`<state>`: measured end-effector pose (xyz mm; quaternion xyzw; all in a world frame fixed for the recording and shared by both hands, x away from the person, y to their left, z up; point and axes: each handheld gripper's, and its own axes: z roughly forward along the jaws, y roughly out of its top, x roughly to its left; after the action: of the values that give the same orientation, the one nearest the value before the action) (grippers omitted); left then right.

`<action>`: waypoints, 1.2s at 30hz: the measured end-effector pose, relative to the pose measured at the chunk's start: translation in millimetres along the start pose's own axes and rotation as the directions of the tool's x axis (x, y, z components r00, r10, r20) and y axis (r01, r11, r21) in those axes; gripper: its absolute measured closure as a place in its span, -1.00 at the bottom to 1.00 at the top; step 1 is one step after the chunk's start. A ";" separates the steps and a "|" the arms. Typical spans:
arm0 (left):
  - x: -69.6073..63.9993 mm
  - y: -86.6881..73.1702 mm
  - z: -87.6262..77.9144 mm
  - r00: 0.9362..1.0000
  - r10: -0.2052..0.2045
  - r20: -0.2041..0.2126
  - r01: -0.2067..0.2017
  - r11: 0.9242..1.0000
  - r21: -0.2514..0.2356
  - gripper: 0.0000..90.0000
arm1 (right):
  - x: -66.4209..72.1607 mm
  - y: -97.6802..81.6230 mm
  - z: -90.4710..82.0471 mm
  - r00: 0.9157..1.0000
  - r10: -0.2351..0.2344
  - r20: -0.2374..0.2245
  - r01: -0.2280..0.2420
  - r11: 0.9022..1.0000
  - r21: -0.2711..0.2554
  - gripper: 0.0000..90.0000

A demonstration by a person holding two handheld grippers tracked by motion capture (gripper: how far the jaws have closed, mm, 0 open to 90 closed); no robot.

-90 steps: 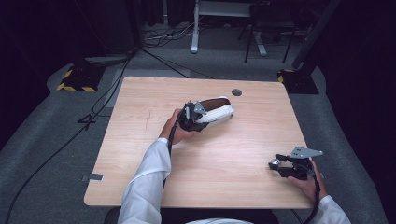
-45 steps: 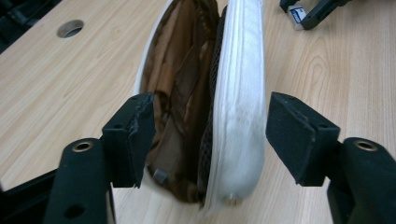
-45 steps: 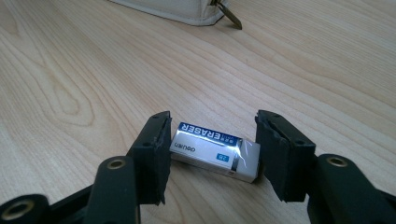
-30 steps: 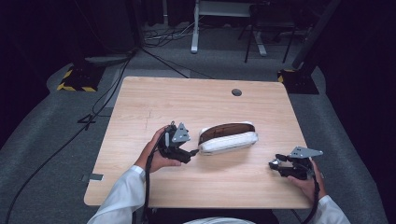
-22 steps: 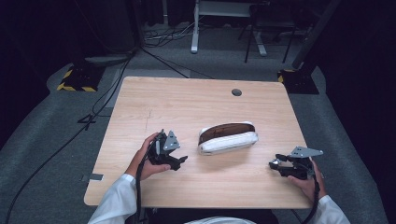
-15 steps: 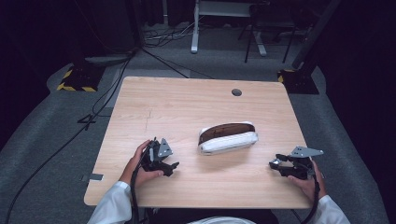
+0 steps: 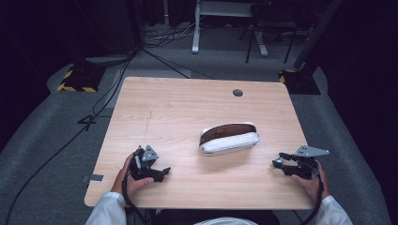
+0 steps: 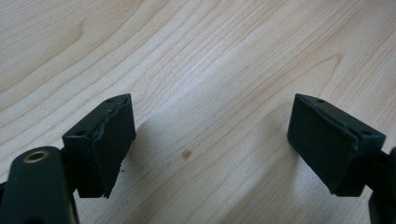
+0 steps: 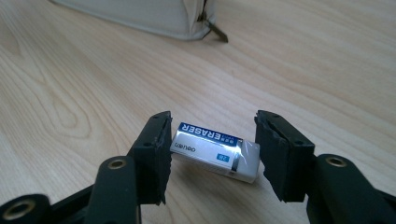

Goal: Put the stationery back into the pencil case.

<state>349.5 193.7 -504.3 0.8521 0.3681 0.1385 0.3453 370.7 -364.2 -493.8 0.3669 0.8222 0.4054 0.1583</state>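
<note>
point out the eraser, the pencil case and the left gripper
eraser (image 9: 212, 151): right gripper view, on its printed paper sleeve.
pencil case (image 7: 230, 143): high view, on its white side wall.
left gripper (image 8: 210, 140): left gripper view, midway between its two black jaw tips.

A light wooden table (image 7: 169, 112) carries a white pencil case (image 7: 229, 138) near its middle, its open top showing a brown inside. An eraser (image 9: 215, 150) in a blue and white sleeve lies on the wood toward the near right corner, well apart from the case.
</note>
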 end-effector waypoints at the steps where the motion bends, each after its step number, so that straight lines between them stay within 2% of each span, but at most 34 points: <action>1: -0.3 -0.2 -0.1 1.000 -0.003 -0.001 0.003 1.000 0.000 -0.65 | -0.9 1.2 -2.0 1.000 0.005 0.000 -0.005 1.000 -0.011 0.06; 6: -0.3 -0.4 -0.2 1.000 -0.005 -0.003 0.005 1.000 0.000 -0.66 | -3.2 7.2 -12.3 1.000 0.022 0.004 -0.022 0.998 -0.062 0.06; 12: -0.4 -0.4 -0.2 1.000 -0.006 -0.004 0.006 1.000 0.000 -0.66 | -1.5 18.5 -18.2 1.000 0.002 0.018 -0.001 0.996 -0.089 0.06; 16: 0.0 0.2 0.1 1.000 0.000 -0.009 0.000 1.000 0.002 -0.67 | -0.3 32.8 -24.9 1.000 -0.001 0.006 0.002 0.991 -0.132 0.06; 20: -0.8 0.6 0.6 1.000 -0.012 -0.007 0.012 1.000 0.004 -0.67 | 5.1 52.2 -28.0 1.000 -0.030 0.005 0.031 0.986 -0.162 0.06; 24: -0.6 0.7 0.9 1.000 -0.011 -0.004 0.011 1.000 0.001 -0.67 | 14.6 79.1 -24.3 0.997 -0.072 -0.005 0.070 0.980 -0.185 0.06; 29: -0.6 0.6 1.0 1.000 -0.011 -0.004 0.011 1.000 0.001 -0.67 | 31.4 112.9 -12.3 0.992 -0.129 -0.011 0.125 0.975 -0.185 0.06; 36: -0.6 0.7 0.9 1.000 -0.011 -0.004 0.011 1.000 0.001 -0.67 | 49.3 142.0 10.9 0.985 -0.170 -0.032 0.162 0.972 -0.168 0.06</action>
<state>349.9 192.5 -504.5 0.8500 0.3737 0.1380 0.3448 410.7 -265.1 -387.6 0.2730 0.8171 0.4656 0.2024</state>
